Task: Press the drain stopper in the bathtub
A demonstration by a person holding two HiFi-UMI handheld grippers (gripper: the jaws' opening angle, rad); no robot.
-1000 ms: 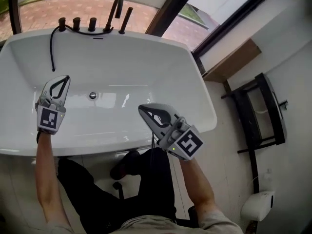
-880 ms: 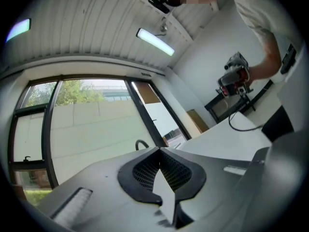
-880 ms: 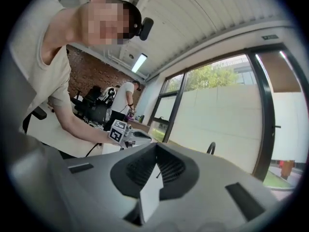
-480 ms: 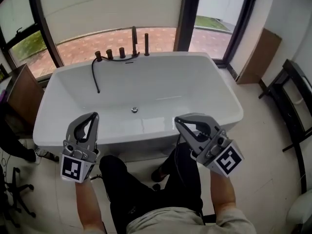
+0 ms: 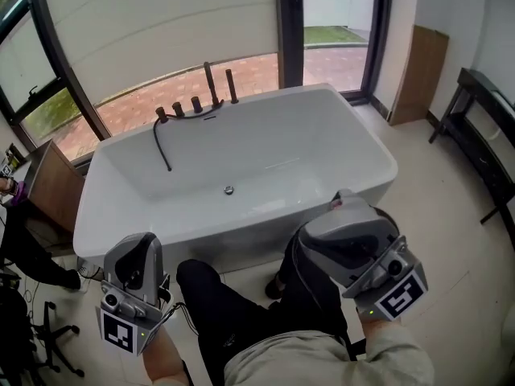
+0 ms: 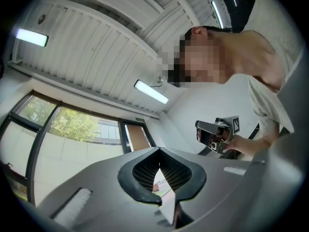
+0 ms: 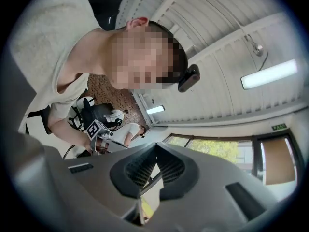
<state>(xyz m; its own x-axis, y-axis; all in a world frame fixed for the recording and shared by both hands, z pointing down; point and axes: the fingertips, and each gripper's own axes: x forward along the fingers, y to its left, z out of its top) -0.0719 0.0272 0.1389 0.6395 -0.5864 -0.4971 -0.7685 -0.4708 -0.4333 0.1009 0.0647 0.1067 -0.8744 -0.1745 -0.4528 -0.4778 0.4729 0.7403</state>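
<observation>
The white bathtub (image 5: 354, 147) stands ahead in the head view, with the small round metal drain stopper (image 5: 228, 190) on its floor. Dark taps and a hose (image 5: 193, 103) sit on its far rim. Both grippers are held close to my body, well short of the tub. My left gripper (image 5: 143, 249) is at the lower left and my right gripper (image 5: 339, 222) at the lower right. They point up: the left gripper (image 6: 159, 152) and right gripper (image 7: 155, 151) views show the ceiling and my blurred head. Each pair of fingertips meets, with nothing held.
A wooden cabinet (image 5: 52, 187) stands left of the tub. A wooden panel (image 5: 418, 75) and a black rack (image 5: 483, 143) are at the right. Another person (image 5: 20, 244) and a chair base (image 5: 44, 336) are at the far left. My legs in black trousers (image 5: 241, 312) lie before the tub.
Both grippers have pulled back from over the tub toward my body and tipped upward. The head view has drawn back, so the whole tub now shows farther away.
</observation>
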